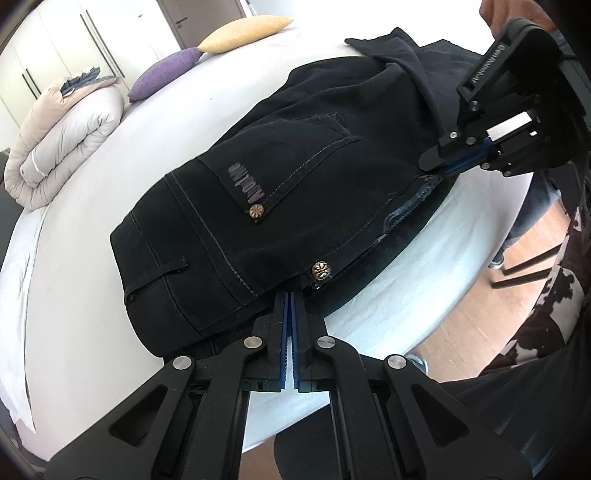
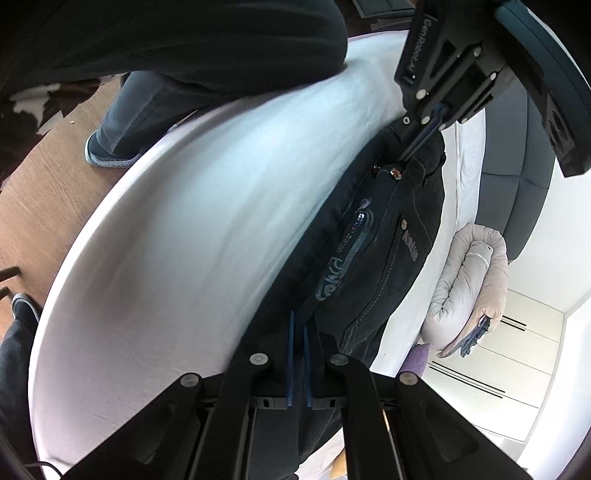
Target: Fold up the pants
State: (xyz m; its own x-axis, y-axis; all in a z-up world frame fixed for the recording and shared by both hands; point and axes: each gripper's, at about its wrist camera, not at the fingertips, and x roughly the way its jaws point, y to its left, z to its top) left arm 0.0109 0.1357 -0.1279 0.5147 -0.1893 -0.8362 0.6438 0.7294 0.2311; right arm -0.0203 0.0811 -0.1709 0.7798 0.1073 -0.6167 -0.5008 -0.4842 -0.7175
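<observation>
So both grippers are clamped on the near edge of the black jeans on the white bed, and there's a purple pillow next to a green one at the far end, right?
Nearly. The pillow beside the purple pillow is pale yellow, not green, as the left wrist view shows. The rest holds: the left gripper and right gripper are both shut on the near edge of the black jeans on the white bed.

One pants (image 1: 317, 192), two cushions (image 1: 166, 74), one rolled duvet (image 1: 66, 140), two grippers (image 1: 290, 299).

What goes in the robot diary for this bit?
step: folding | left gripper: shut on black denim pants | right gripper: shut on pants | surface: white bed
</observation>
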